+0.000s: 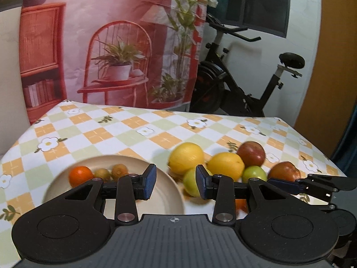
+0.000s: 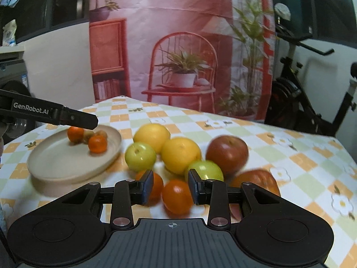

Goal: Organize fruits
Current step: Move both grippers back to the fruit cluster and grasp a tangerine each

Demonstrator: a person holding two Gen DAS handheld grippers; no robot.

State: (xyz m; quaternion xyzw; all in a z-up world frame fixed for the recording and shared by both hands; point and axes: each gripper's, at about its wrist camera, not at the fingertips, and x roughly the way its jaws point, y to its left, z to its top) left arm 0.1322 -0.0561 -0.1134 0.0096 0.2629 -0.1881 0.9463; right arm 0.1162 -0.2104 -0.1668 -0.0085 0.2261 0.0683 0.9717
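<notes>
Waiting in a pile on the checked-cloth bench [image 2: 290, 156], the big yellow, green and red fruits [image 2: 180, 154] sit beside the round cream plate [image 2: 67, 169] of small orange ones, while both grippers, left gripper [image 1: 175, 183] and right gripper [image 2: 170, 186], hover with jaws apart, grasping nothing.

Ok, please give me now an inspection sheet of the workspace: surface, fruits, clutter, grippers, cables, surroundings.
Surface: table under a checked cloth with flowers.
Job's things: plate holds two small oranges and some brownish fruits, blurred. Beside it lie two lemons, two green apples, two red apples and two loose oranges.
Clutter: nothing seen.
Grippers: left gripper open, empty, at the plate's edge. Right gripper open; a loose orange shows in its gap, pads not on it.
Cables: nothing seen.
Surroundings: printed backdrop, exercise bike.
</notes>
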